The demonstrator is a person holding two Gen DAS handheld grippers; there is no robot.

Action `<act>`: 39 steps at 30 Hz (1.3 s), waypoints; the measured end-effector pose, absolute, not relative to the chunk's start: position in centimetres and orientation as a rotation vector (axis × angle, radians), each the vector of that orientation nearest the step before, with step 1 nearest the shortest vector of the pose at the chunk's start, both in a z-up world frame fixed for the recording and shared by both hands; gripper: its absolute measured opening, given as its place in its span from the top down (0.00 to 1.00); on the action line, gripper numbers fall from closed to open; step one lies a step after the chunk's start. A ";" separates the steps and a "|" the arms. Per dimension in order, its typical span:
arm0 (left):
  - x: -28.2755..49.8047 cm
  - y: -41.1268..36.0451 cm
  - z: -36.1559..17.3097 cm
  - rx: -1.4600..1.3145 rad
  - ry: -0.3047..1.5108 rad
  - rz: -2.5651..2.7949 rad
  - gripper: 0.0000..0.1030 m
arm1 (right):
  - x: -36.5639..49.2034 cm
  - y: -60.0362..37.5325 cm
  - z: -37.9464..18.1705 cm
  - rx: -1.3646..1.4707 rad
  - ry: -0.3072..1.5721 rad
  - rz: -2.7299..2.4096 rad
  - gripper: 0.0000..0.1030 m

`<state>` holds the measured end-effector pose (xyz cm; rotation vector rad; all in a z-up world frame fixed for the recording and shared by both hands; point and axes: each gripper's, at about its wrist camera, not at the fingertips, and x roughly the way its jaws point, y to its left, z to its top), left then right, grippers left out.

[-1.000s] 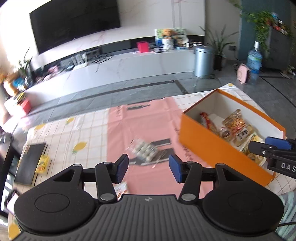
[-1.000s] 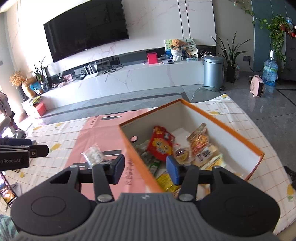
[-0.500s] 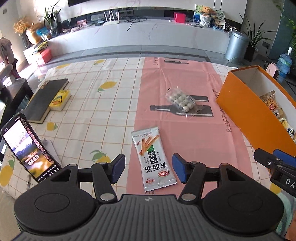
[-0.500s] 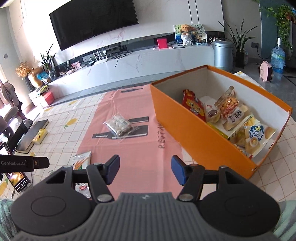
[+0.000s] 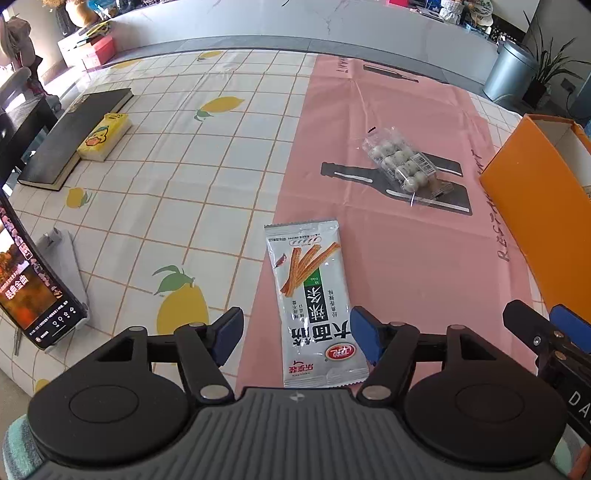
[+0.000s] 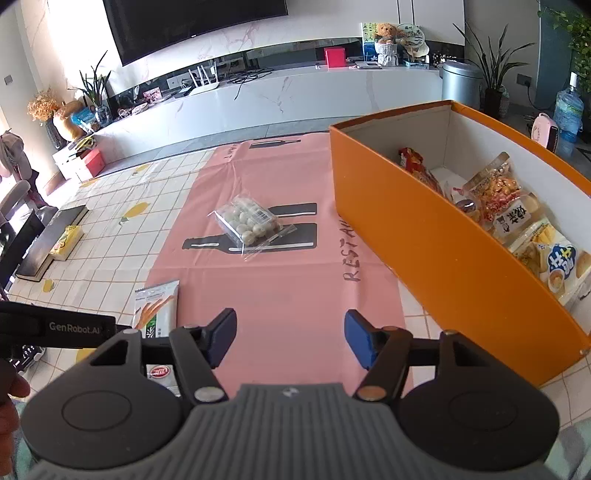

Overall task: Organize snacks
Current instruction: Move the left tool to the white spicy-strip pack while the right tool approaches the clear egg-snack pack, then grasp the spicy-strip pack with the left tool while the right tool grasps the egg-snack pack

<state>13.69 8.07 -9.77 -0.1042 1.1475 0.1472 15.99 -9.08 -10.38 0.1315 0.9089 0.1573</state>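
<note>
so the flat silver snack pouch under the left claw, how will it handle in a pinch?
The silver snack pouch lies flat and thin on the pink mat, so it probably flexes and droops once lifted. Its glossy film looks slippery. The left claw straddles it, jaws just opening, pads clear; pinching across its width may buckle it.

A dark television (image 6: 192, 26) hangs on a marble wall (image 6: 332, 18) above a long white console (image 6: 295, 88).

Snack packet (image 5: 314, 295) left of box (image 5: 535, 206)
</note>
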 end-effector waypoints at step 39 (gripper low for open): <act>16.9 8.9 -12.5 -0.093 1.086 -0.050 0.20 | 26.7 -4.8 -15.2 -0.141 0.922 0.359 0.29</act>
